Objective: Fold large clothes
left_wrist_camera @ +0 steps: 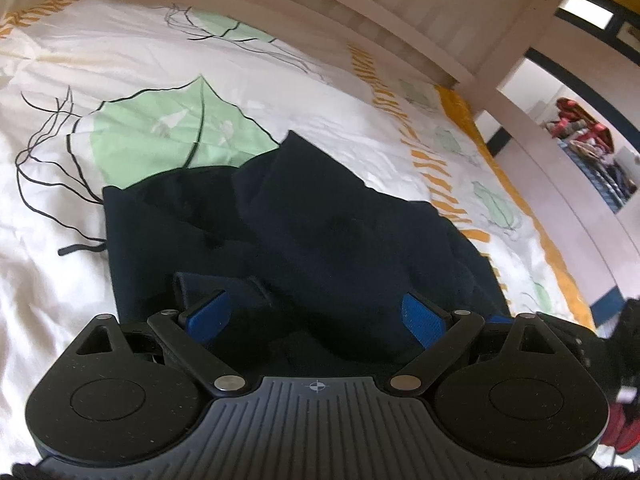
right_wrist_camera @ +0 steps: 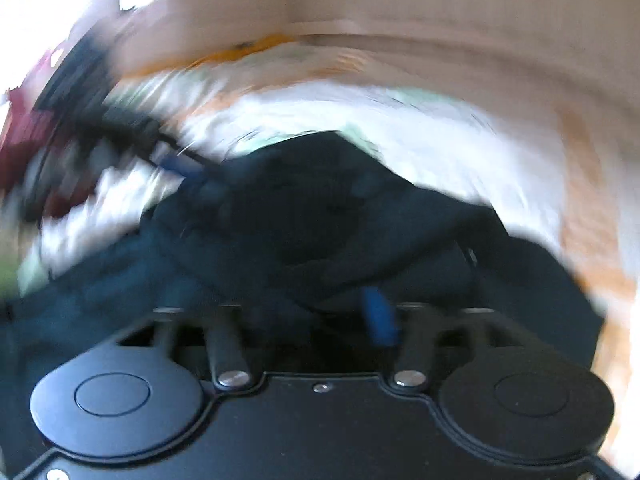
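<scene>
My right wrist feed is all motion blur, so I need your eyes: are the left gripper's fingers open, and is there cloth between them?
Observer: Yes, the left gripper is open, its blue pads spread wide, and the dark garment lies bunched in front of them, not pinched.
Operator: What is the garment lying on?
Observer: On a white bedcover printed with green leaves and an orange border.
Operator: Anything sticking out of the pile?
Observer: A dark drawstring trails off the garment's left edge onto the cover.
Operator: And is my right gripper holding cloth?
Observer: I cannot tell; the right wrist view is too blurred, though the garment fills the space ahead of it.
</scene>
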`<state>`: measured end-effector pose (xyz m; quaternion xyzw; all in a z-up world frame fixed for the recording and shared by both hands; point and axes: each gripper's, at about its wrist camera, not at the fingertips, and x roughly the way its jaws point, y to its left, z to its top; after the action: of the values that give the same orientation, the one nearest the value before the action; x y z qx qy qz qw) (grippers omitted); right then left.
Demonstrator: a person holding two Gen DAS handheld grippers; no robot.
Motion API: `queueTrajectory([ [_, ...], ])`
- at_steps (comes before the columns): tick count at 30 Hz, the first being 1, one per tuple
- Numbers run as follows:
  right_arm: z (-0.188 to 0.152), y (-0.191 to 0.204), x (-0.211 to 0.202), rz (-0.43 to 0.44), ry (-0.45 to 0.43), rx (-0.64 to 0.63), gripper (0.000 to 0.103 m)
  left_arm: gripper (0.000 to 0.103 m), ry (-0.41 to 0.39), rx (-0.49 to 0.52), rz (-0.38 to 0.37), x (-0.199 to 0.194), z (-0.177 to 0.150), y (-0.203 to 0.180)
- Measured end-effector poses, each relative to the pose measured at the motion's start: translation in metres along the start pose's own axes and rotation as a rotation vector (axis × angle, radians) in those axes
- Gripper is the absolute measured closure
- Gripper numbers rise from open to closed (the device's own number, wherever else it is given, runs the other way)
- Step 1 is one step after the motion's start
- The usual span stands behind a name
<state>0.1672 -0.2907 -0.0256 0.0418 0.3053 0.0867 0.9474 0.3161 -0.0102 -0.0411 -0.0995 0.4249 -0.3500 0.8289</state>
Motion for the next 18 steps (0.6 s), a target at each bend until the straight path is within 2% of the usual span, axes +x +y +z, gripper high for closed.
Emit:
queueTrajectory([
  [3,0.005,-0.018,0.006,0.025,0.011,0.228,0.032,0.010,0.004,0.001,-0.014,-0.001,-0.007,-0.003],
  [6,0.010,-0.028,0.023,0.026,0.052,0.397,0.032,0.010,0.009,-0.008,-0.023,0.000,-0.011,-0.006],
  [11,0.022,-0.026,0.049,0.004,0.033,0.463,0.032,0.010,0.011,-0.008,-0.016,-0.002,-0.013,-0.011],
  [12,0.027,-0.024,0.056,-0.005,0.031,0.472,0.035,0.010,0.010,-0.009,-0.013,-0.003,-0.013,-0.011],
  [14,0.024,-0.020,0.058,-0.032,0.028,0.471,0.044,0.010,0.007,-0.010,-0.008,-0.003,-0.012,-0.013],
  [15,0.022,-0.020,0.057,-0.045,0.026,0.456,0.056,0.010,0.004,-0.012,-0.007,-0.003,-0.011,-0.014],
  [16,0.021,-0.018,0.057,-0.060,0.027,0.435,0.076,0.010,0.003,-0.012,-0.007,-0.003,-0.010,-0.015],
  [18,0.020,-0.014,0.044,-0.100,0.018,0.367,0.086,0.010,-0.001,-0.005,-0.013,-0.004,-0.010,-0.017],
])
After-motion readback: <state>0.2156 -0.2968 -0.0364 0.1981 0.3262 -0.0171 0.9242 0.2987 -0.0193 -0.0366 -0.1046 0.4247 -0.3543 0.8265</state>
